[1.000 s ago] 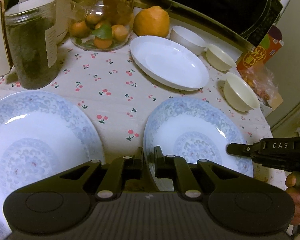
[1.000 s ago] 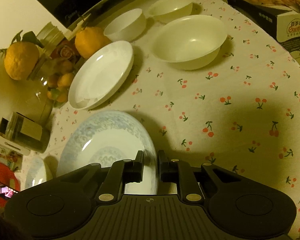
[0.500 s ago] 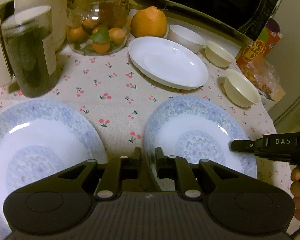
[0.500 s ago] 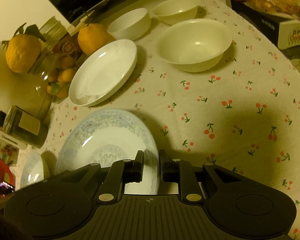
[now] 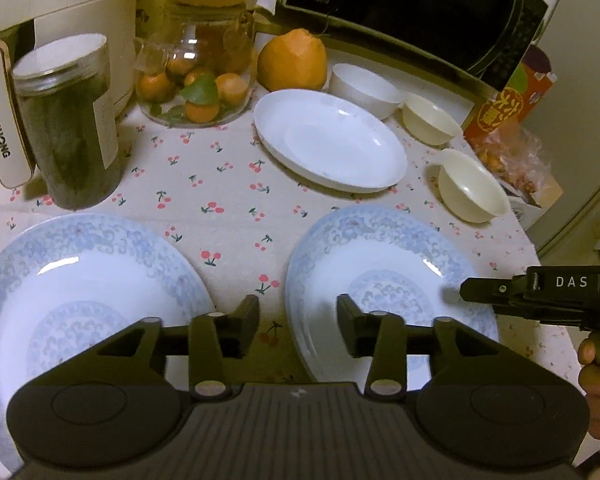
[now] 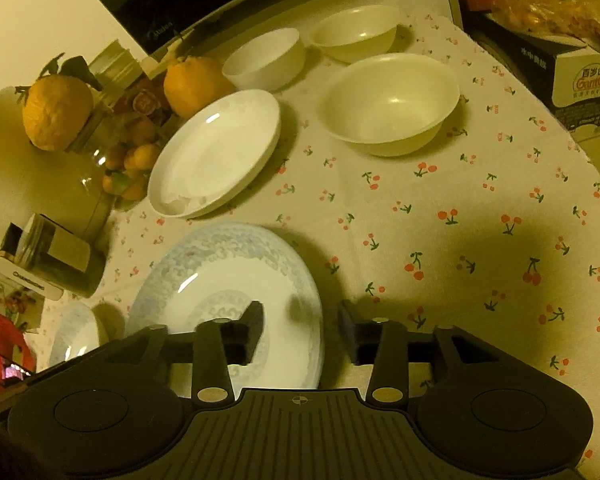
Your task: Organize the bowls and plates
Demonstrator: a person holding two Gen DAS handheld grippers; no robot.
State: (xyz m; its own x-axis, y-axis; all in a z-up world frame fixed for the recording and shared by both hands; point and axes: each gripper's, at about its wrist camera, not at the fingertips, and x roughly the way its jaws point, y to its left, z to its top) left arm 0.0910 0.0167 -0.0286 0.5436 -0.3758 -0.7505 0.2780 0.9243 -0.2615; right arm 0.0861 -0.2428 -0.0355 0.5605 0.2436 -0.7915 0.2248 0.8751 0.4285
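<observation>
Two blue-patterned plates lie on the cherry-print cloth: one at the left [image 5: 80,280], one at the right [image 5: 384,276] [image 6: 228,276]. My left gripper [image 5: 298,328] is open, its jaws astride the right plate's near-left rim. My right gripper [image 6: 300,332] is open astride the same plate's right rim; it also shows in the left wrist view [image 5: 540,292]. A plain white plate [image 5: 328,146] [image 6: 216,152] lies further back. Three bowls stand behind it: a white one [image 5: 364,88] [image 6: 264,58], a small cream one [image 5: 430,124] [image 6: 356,32] and a larger cream one [image 5: 470,186] [image 6: 388,100].
A dark jar [image 5: 68,120], a glass jar of small oranges [image 5: 198,72], a large orange [image 5: 292,60], a white appliance [image 5: 60,8] and a microwave [image 5: 412,8] line the back. Boxes and a snack bag [image 6: 560,24] sit at the right edge.
Both grippers have opened from shut on the right blue plate's rim, which now lies on the cloth. Both have drawn back slightly.
</observation>
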